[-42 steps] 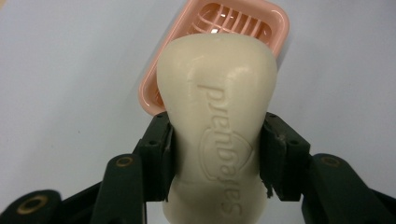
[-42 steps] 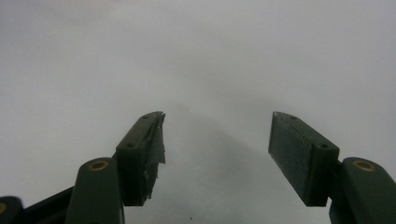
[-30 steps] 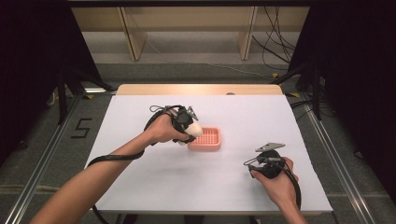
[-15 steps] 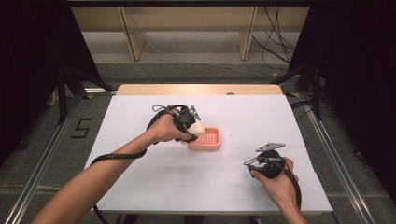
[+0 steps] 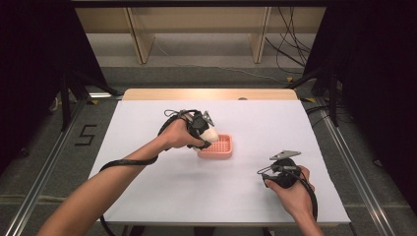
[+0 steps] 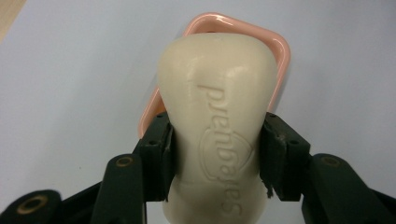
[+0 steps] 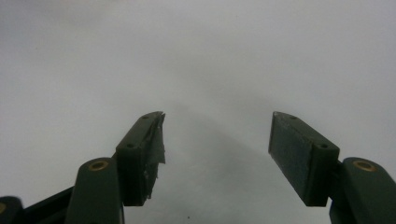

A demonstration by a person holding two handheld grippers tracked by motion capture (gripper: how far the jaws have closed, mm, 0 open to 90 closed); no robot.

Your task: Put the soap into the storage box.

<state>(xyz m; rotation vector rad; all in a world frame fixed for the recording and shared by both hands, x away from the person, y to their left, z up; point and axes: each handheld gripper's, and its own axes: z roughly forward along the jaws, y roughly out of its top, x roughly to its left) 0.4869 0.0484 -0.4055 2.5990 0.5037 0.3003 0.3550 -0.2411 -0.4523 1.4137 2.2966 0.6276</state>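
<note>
While left gripper (image 6: pixel 217 154) clamps soap (image 6: pixel 219 116), pink dish (image 6: pixel 280 51) lies behind.

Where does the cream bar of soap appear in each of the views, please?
High view: the soap sits centre, clamped in the left gripper, at the pink dish's left end.
Left gripper view: the soap stands mid-frame between the jaws, dish behind.
Right gripper view: not in it.
Shared landmark: the pink dish.
</note>
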